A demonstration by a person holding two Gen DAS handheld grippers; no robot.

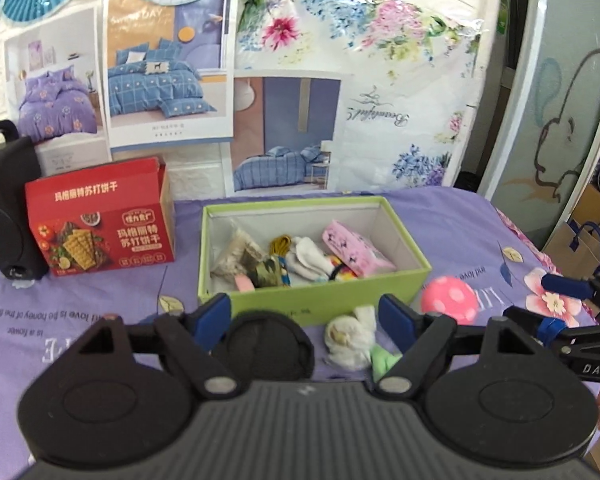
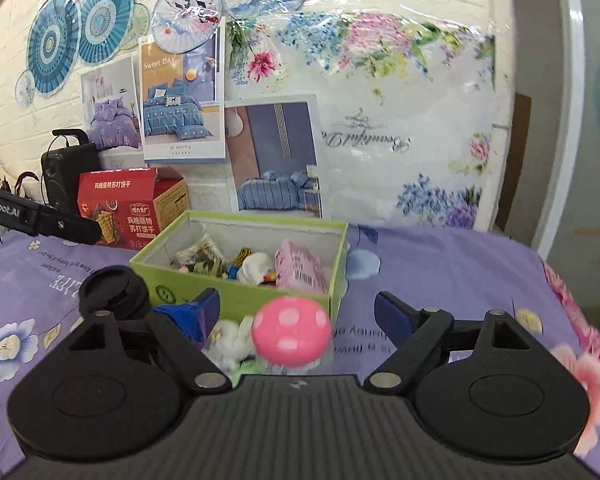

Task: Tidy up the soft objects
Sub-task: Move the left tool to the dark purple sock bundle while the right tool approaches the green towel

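Note:
A green box (image 1: pixel 316 304) (image 2: pixel 188 286) on the purple cloth holds several soft items, among them a pink pouch (image 1: pixel 354 252) (image 2: pixel 300 268) and a white sock (image 1: pixel 310 258). In front of it lie a white plush with a green part (image 1: pixel 350 340) (image 2: pixel 230 338), a black round pad (image 1: pixel 262 346) and a pink spotted mushroom toy (image 1: pixel 450 300) (image 2: pixel 290 334). My left gripper (image 1: pixel 306 320) is open, its jaws either side of the pad and plush. My right gripper (image 2: pixel 298 316) is open around the mushroom, not touching it.
A red biscuit carton (image 1: pixel 100 224) (image 2: pixel 120 208) and a black speaker (image 1: pixel 4 216) (image 2: pixel 66 172) stand at the back left. Posters and a plastic-wrapped floral sheet (image 1: pixel 380 80) line the wall. The table's right edge (image 1: pixel 540 248) drops to paper bags.

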